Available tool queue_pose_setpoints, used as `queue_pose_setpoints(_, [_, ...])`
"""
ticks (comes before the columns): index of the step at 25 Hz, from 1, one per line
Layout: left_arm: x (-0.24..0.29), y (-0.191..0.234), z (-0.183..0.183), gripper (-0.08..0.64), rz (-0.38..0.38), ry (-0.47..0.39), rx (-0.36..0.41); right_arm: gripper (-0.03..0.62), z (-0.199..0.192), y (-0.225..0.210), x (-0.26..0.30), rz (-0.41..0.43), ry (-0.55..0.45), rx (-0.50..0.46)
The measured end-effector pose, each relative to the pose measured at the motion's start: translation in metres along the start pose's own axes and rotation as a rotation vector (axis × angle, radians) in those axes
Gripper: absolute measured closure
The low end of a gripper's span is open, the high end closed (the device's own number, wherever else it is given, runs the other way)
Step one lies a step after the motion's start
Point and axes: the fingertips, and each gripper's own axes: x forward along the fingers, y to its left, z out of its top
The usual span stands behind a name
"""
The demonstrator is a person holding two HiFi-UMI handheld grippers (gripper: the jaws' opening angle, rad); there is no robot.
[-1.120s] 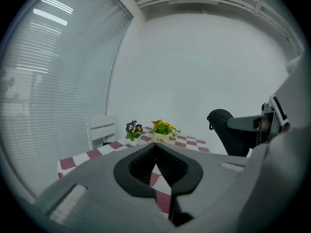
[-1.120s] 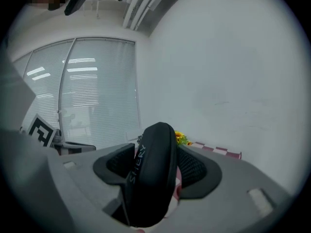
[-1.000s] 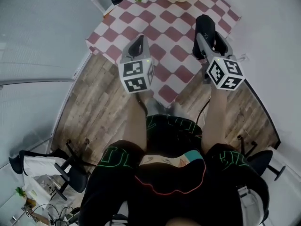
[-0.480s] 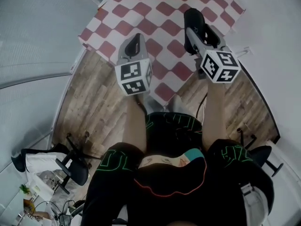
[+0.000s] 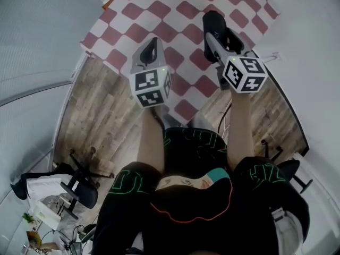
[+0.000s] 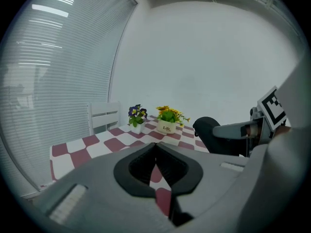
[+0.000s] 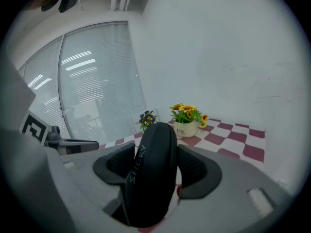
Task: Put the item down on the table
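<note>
A black oval case with pale lettering on its edge stands upright between the jaws of my right gripper, which is shut on it. From the head view the right gripper holds the case above the right part of the red-and-white checked table. My left gripper hovers over the table's near edge, to the left of the right one. Its jaws are shut on nothing in the left gripper view. That view also catches the case off to the right.
A white pot of yellow flowers and a small pot of purple flowers stand at the table's far side, with a white chair back behind. Wood floor surrounds the table. Black office chairs sit on the floor by my legs.
Both grippers have drifted forward, further over the table, the right one also shifting left with the case. The grip on the case is unchanged.
</note>
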Motion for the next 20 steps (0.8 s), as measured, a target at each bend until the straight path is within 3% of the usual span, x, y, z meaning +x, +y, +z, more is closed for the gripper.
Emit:
queue_pose_setpoints(7, [0.021, 0.023, -0.012, 0.552, 0.003, 0.038, -0.054, 0.311, -0.017, 0.021, 0.050, 0.045, 0.086, -0.011])
queue_pose_setpoints(20, [0.051, 0.063, -0.012, 0.552, 0.008, 0.067, -0.105, 0.311, -0.020, 0.038, 0.137, 0.083, 0.154, -0.028])
